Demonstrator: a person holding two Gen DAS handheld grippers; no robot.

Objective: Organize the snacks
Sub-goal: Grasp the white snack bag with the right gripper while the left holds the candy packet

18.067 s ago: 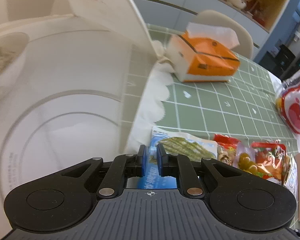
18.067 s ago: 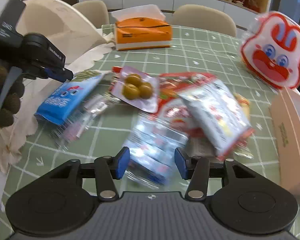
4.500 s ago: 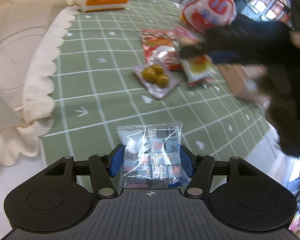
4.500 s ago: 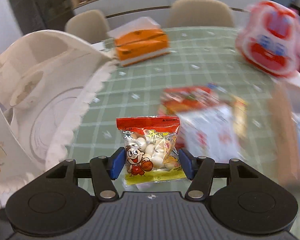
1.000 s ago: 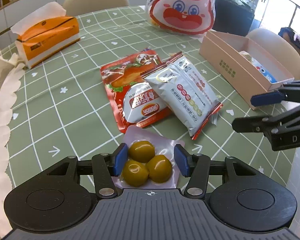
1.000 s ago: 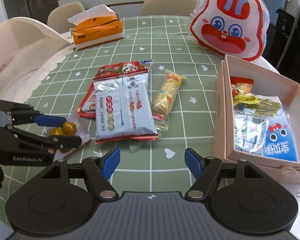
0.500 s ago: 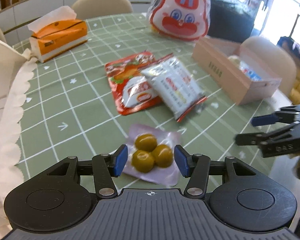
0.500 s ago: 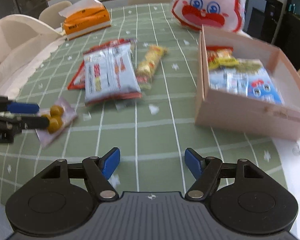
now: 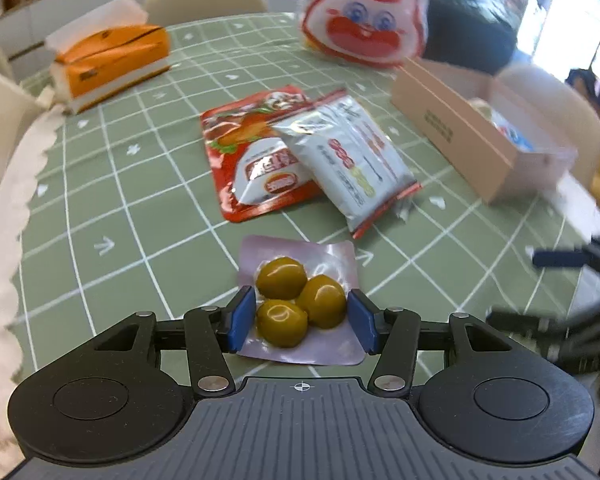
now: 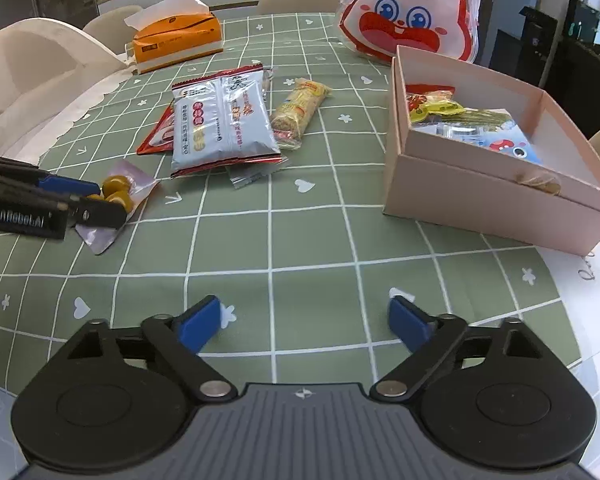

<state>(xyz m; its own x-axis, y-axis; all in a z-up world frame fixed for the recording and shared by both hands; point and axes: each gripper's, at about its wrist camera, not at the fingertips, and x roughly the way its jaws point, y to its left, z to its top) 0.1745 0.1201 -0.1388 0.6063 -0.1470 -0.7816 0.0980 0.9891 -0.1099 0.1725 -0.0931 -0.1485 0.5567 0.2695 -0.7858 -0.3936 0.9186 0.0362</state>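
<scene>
the left gripper (image 9: 301, 322) has its blue pads on either side of a clear packet of three green olives (image 9: 300, 304), the packet lying flat on the green checked tablecloth (image 9: 100, 200); the left pad sits against the packet's edge and the right pad is right at the olives, but whether they press on it or only flank it cannot be told. just ahead of this gripper lies a red snack pouch (image 9: 256, 160) with a grey-white snack bag (image 9: 348, 160) overlapping its right side. further ahead and to the left is an orange tissue box (image 9: 112, 60), and further ahead to the right a bag printed with a red and white rabbit face (image 9: 366, 20). to the right of the gripper stands an open pink cardboard box (image 9: 452, 136). the right gripper (image 10: 304, 324) hovers over bare tablecloth with its jaws opening, spread very wide, and nothing between them. ahead of it and to the right the pink box (image 10: 480, 184) holds several snack packets, a yellow and red one and a blue one among them. ahead and to the left, the left gripper (image 10: 88, 200) shows from the side, straddling the olive packet (image 10: 116, 196). straight ahead lie the grey-white bag (image 10: 224, 120) and, just to its right, a yellow wrapped snack bar (image 10: 300, 112). the rabbit bag (image 10: 408, 12) stands behind the box, and the tissue box (image 10: 178, 36) sits far ahead to the left.
</scene>
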